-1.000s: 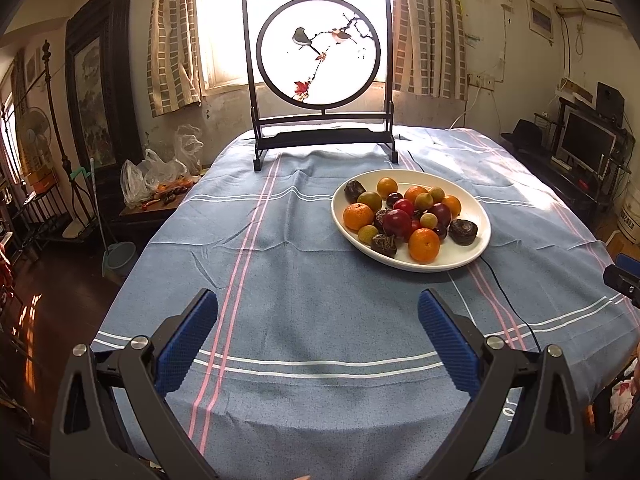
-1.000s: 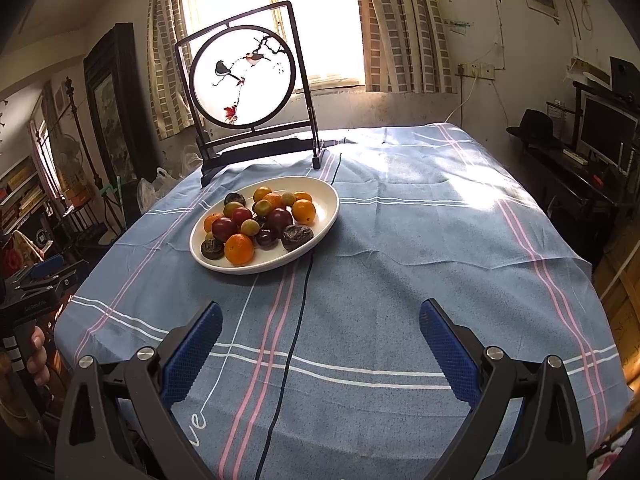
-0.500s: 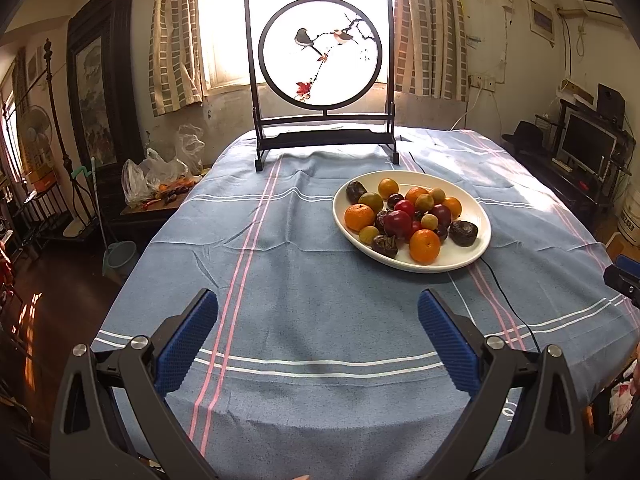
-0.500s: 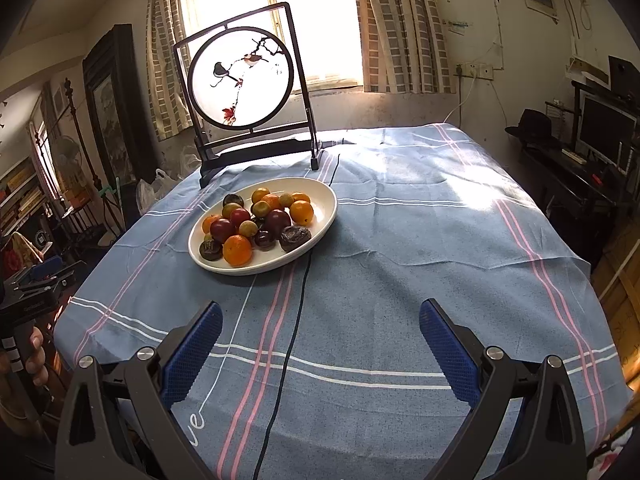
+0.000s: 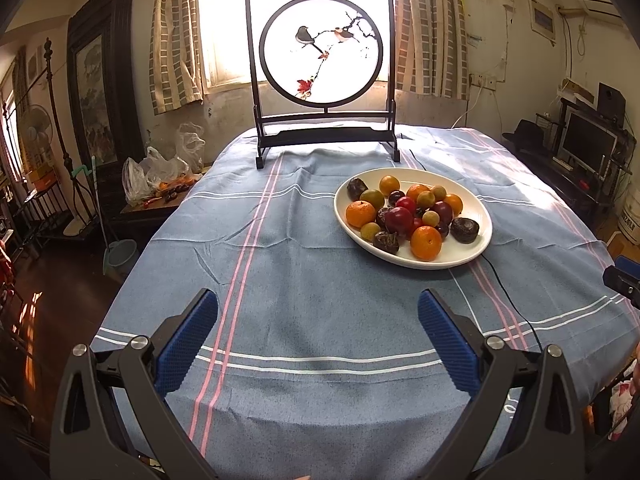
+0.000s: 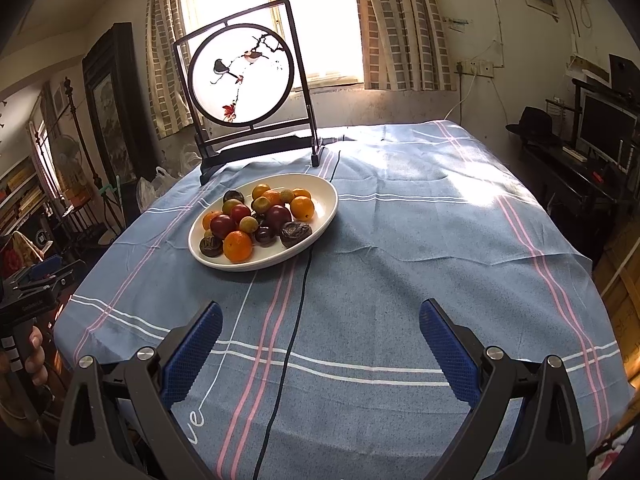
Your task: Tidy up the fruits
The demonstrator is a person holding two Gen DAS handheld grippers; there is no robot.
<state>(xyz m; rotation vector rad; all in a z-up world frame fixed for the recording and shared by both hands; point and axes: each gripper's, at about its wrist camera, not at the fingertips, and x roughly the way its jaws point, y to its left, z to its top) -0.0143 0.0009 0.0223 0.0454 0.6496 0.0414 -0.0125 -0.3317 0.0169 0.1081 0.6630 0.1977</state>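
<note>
A white oval plate [image 5: 478, 216] sits on the blue striped tablecloth [image 5: 304, 264], right of centre in the left wrist view and left of centre in the right wrist view [image 6: 324, 200]. It holds a loose heap of small fruits: bright orange mandarins, one at the near rim [image 5: 426, 243] and one at the left edge [image 5: 358, 214]; glossy dark red plums, the largest in the middle [image 5: 399, 219]; small yellow-green round fruits [image 5: 430, 218]; and several wrinkled, dark brown fruits (their kind is hard to tell), one lying at the right side of the plate [image 5: 464, 230]. The fruits touch one another in the pile, all mixed by colour.

The left gripper [image 5: 318, 336] hovers over the near edge of the cloth, its blue-padded fingers [image 5: 186, 342] spread wide with nothing between them, well apart from the plate. The right gripper [image 6: 320, 338] is likewise spread wide and empty, its blue pads [image 6: 448, 346] above the cloth.

A thin black cable [image 6: 298, 316] runs along the cloth from under the plate's near rim toward the right gripper. Behind the plate stands a dark-framed round screen painted with birds on a branch [image 5: 322, 48], backlit by the window [image 6: 312, 20].
</note>
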